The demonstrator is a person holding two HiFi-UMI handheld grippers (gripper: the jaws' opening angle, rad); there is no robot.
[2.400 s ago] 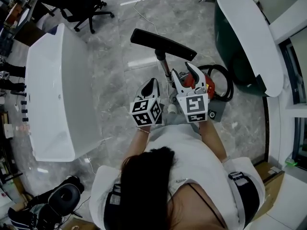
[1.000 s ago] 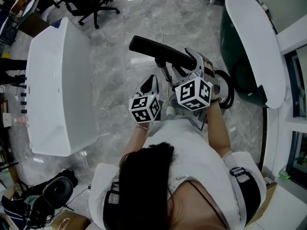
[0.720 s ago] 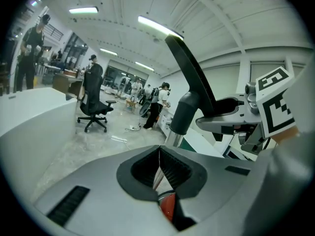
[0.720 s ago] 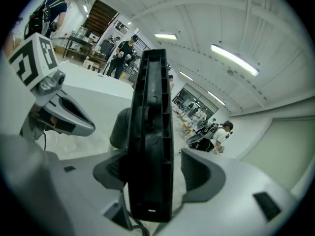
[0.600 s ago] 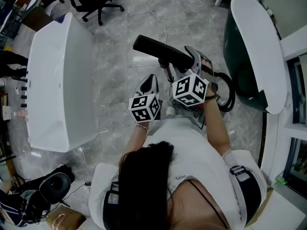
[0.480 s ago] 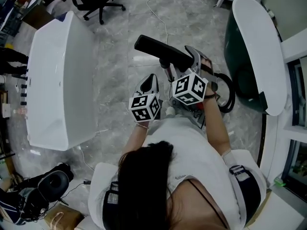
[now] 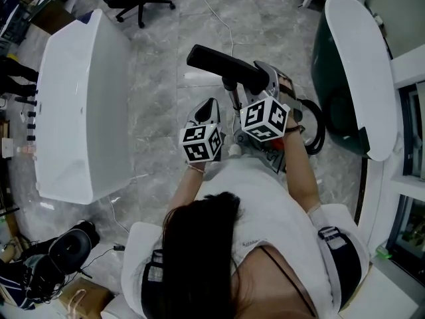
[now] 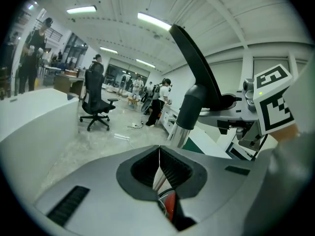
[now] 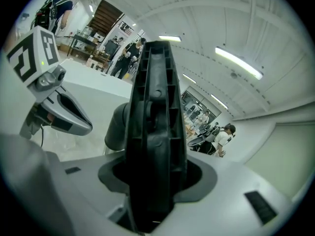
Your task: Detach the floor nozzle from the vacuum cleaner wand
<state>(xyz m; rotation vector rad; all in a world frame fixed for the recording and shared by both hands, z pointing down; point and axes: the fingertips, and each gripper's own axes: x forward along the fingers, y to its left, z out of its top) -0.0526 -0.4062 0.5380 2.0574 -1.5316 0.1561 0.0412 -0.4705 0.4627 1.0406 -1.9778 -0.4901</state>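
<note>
pulling the floor nozzle (image 9: 155, 127) off cleanly means a straight tug along the wand (image 7: 232, 104), so we'd keep the right gripper (image 7: 264, 80), clamped hard on the nozzle's black body, from twisting sideways. our left gripper (image 8: 158, 165) has its jaws closed together on nothing and sits just beside the wand below the joint. we'd brace or grab the tube with it first, else the wand likely just follows the nozzle, which is raised off the floor and not yet detached.

Vacuum cleaner body (image 7: 273, 158) mostly hidden under the right gripper (image 7: 263, 78) and its cube, lower wand (image 7: 232, 100) likewise.
</note>
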